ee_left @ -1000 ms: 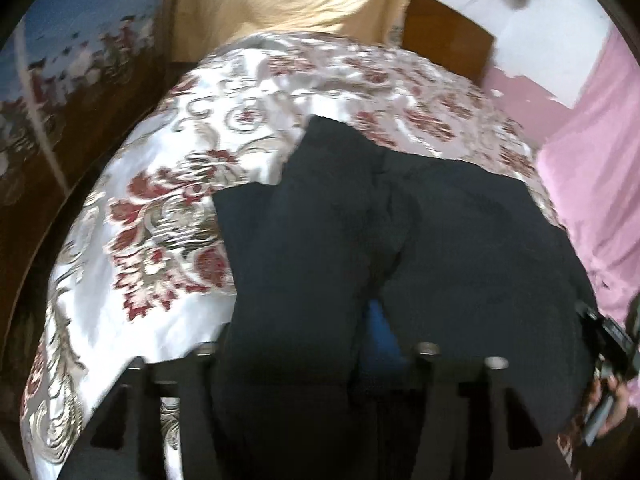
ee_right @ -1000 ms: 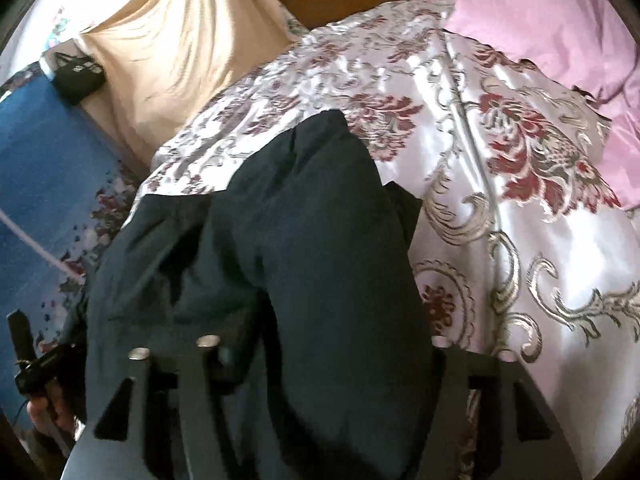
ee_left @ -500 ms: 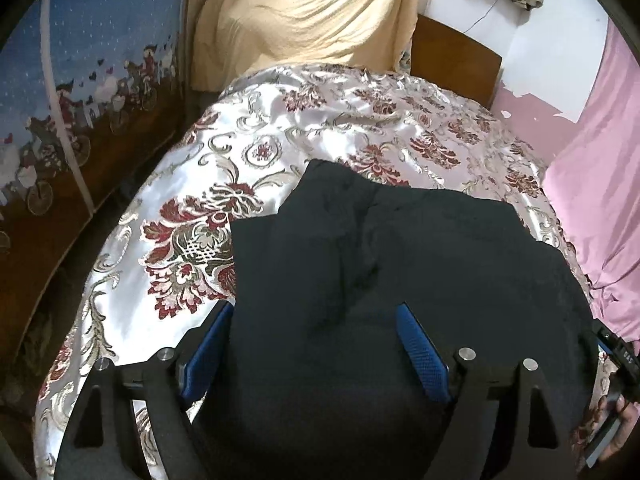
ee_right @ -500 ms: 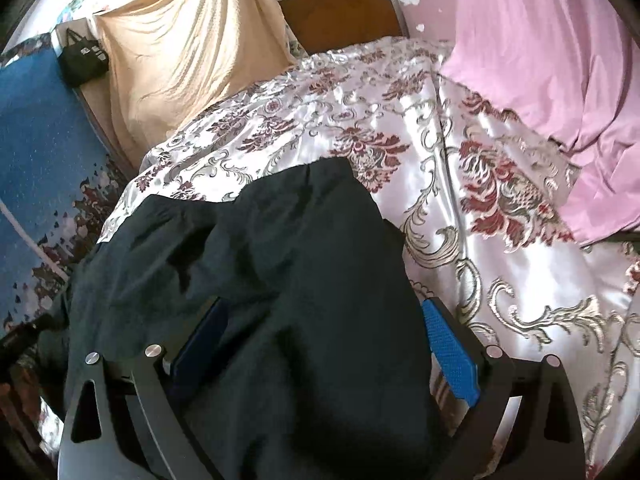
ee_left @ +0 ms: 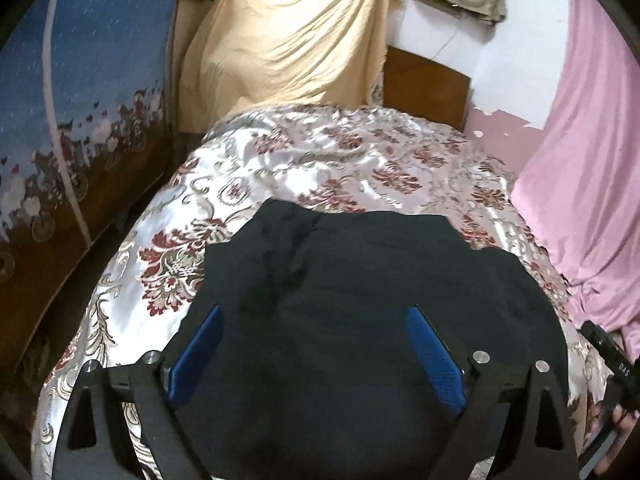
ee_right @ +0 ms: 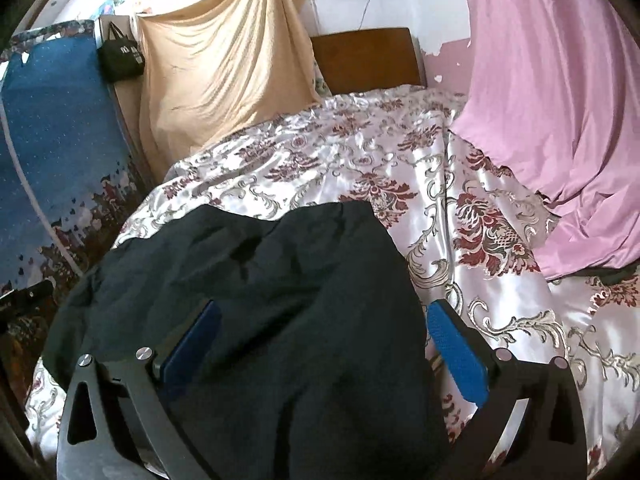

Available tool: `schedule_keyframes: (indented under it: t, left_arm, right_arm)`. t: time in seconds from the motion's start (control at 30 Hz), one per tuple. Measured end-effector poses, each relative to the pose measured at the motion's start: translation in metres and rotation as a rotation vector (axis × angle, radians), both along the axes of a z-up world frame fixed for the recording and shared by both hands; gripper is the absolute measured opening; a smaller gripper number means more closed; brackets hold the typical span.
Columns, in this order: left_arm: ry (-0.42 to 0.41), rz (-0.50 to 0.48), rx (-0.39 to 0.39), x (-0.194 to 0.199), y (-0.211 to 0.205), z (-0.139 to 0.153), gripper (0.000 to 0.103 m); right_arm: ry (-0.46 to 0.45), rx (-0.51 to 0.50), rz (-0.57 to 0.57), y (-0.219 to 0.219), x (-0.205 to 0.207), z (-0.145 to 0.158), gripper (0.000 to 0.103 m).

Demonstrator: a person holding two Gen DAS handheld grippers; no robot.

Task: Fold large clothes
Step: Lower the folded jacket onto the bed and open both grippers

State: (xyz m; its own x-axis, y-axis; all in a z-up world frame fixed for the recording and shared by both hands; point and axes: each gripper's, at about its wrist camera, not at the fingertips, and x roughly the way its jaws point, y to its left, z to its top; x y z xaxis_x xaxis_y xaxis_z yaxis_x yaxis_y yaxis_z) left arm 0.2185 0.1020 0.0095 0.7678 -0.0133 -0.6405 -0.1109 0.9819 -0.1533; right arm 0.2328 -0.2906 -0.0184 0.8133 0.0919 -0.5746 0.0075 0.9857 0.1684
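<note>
Garment (ee_left: 360, 300), dark, lying folded on floral bedspread (ee_left: 248, 184), near its front edge. Left gripper (ee_left: 316, 344) above it, blue pads (ee_left: 434, 360) spread wide apart, nothing clamped between. Right gripper (ee_right: 324, 344) likewise spread wide over garment's right side, one pad (ee_right: 456, 352) past cloth edge, over bedspread. Pink sheet (ee_right: 560, 120) draped at right, touching bedspread. Beige cloth (ee_left: 292, 32) hanging behind, beside wooden headboard (ee_left: 424, 88). Blue patterned fabric (ee_left: 80, 80) at left. Black bag (ee_right: 120, 58) hanging beside beige cloth.
</note>
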Motion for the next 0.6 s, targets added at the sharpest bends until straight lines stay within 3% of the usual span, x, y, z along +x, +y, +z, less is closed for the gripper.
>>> schedule_keyframes:
  t: [0.33,0.6]
  left_arm:
    - [-0.147,-0.116,0.139,-0.053,-0.063,0.030,0.098]
    - [-0.172,-0.160,0.245,-0.078,-0.092,0.034,0.099]
  right_arm:
    - [-0.103,-0.023,0.039,0.024,-0.052,0.027,0.102]
    - [-0.171,-0.060,0.046,0.039,-0.088,0.045,0.102]
